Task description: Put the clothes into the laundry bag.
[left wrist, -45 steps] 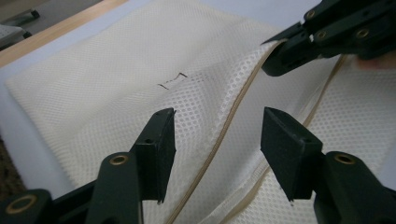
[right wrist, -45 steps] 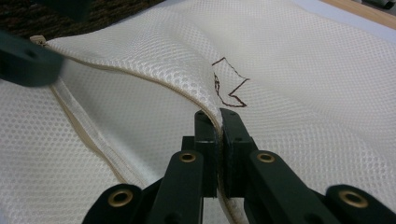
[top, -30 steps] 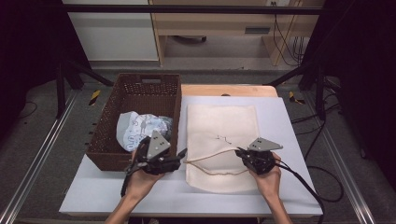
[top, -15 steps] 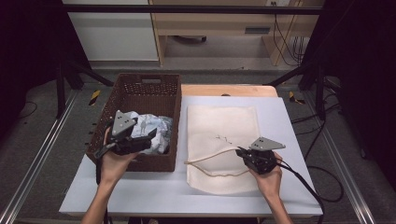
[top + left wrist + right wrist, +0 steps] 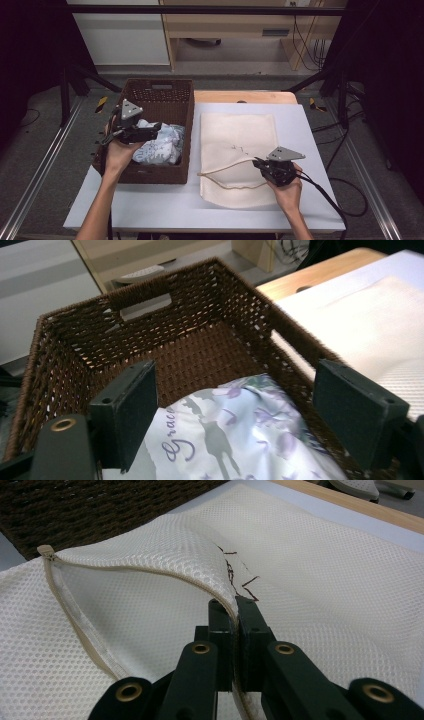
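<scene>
Mesh bag point(image 5: 239, 150) flat on table point(image 5: 150, 210), upper edge pinched and lifted open by right gripper point(image 5: 260, 164). Left gripper point(image 5: 156, 129) over basket point(image 5: 182, 107), jaws just spread wide, empty, above printed cloth point(image 5: 159, 145). Cloth not yet picked, loading outstanding

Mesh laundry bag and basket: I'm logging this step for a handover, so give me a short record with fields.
mesh bag: flat on the white table, top layer lifted along the open zipper edge
right gripper: shut on that lifted layer
left gripper: jaws just been opening, nothing between them, over the basket
basket: brown wicker, left of the bag
printed cloth: crumpled inside the basket
</scene>
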Tool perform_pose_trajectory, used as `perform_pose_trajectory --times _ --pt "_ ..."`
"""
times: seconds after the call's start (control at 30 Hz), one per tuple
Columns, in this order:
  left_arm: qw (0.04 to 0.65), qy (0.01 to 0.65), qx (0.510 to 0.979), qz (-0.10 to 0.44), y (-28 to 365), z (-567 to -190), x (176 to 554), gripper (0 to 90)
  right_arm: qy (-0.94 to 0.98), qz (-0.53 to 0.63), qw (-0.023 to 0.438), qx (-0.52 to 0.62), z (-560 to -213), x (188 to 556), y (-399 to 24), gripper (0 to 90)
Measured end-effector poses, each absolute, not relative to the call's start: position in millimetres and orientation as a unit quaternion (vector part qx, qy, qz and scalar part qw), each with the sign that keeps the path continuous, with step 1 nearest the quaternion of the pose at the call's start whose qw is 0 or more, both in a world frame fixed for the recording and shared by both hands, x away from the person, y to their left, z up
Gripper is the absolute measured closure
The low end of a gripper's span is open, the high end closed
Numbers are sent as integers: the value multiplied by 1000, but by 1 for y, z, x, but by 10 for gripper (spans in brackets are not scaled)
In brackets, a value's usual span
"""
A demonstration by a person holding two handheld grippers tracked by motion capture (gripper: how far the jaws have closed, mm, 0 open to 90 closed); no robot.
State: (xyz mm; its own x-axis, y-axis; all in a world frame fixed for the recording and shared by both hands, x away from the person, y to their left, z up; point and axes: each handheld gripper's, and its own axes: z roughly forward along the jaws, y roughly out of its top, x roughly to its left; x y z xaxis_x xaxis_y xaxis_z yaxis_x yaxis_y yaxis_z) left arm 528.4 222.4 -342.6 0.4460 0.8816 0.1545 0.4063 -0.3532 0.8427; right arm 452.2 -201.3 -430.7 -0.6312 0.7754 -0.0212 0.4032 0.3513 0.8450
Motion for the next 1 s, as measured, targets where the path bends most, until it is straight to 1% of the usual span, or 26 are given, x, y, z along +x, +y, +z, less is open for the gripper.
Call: perform_pose_trajectory --times 0.17,0.27,0.53,0.63,0.7,0.77,0.87,1.0 --pt "344 437 775 300 222 -360 550 189 795 429 214 371 -431 452 -201 870" --pt "323 444 785 287 223 -372 558 173 797 425 215 371 -432 453 -200 870" --pt "275 457 803 267 221 -394 566 147 798 424 214 370 -432 453 -200 870" --pt "247 460 815 253 217 -402 569 137 799 423 213 371 -432 453 -200 869" --pt "223 459 820 259 214 -405 570 119 799 424 214 370 -432 453 -200 869" --pt "218 467 818 254 214 -406 572 108 799 423 214 370 -432 453 -200 869" --pt "209 480 816 245 216 -409 575 66 800 422 213 369 -433 453 -200 869" --pt "201 482 821 232 216 -413 577 65 801 422 213 369 -433 453 -200 868"
